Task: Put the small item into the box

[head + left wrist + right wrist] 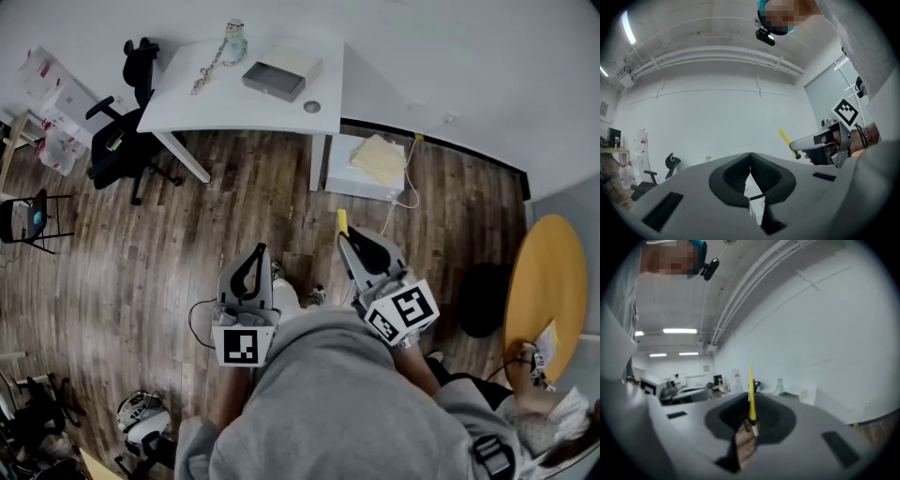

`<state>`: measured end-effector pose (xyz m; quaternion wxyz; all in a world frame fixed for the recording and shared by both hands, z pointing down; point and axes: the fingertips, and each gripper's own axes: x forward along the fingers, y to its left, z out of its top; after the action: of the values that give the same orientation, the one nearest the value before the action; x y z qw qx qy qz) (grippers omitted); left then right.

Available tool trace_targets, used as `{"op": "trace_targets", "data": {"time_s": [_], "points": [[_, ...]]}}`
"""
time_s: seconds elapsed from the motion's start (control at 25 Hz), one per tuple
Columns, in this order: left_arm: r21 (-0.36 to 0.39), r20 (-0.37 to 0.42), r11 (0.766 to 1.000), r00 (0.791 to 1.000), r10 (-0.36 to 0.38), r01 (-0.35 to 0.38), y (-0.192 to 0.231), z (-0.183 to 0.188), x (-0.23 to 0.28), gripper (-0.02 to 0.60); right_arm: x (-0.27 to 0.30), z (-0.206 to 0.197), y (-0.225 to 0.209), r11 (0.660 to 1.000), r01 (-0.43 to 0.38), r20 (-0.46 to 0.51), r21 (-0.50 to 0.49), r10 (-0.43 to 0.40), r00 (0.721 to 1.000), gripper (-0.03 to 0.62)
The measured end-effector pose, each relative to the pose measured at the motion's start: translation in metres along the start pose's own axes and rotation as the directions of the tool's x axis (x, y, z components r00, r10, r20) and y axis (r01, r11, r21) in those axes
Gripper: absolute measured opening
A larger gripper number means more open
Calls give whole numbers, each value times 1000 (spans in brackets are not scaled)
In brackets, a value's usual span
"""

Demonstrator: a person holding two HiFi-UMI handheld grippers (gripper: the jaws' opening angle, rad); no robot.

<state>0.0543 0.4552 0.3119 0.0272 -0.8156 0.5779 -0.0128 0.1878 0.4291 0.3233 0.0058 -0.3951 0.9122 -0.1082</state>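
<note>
Carrying step, I judge: right gripper (349, 242) jaws pinch a yellow stick (751, 394); left gripper (261, 249) jaws pressed together, empty. Next: reach the box (281, 73), far ahead.

yellow stick (751, 394): upright in right gripper (750, 417) | box (281, 73): grey, on table (262, 114)

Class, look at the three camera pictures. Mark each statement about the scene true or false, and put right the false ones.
1. The right gripper is shut on a thin yellow stick. True.
2. The left gripper also holds something. False: its jaws are together with nothing between them.
3. The flat grey box sits on the white table. True.
4. The thin yellow stick lies in the flat grey box. False: it is in the right gripper, away from the white table.
5. The floor is carpeted. False: it is a brown wooden plank floor.
</note>
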Motion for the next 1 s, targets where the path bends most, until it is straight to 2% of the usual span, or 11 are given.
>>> {"op": "trace_targets", "data": {"time_s": [0.2, 0.84, 1.0], "points": [[20, 12, 1000, 1000, -6, 6, 4, 0, -2, 32, 4, -3, 6, 1000, -5, -14, -3, 5, 1000, 71], [-17, -34, 1000, 999, -9, 8, 19, -15, -4, 32, 26, -16, 17, 999, -26, -59, 23, 27, 998, 71], [-17, -20, 1000, 1000, -24, 24, 28, -17, 5, 32, 38, -19, 16, 999, -24, -63, 38, 26, 998, 71]]}}
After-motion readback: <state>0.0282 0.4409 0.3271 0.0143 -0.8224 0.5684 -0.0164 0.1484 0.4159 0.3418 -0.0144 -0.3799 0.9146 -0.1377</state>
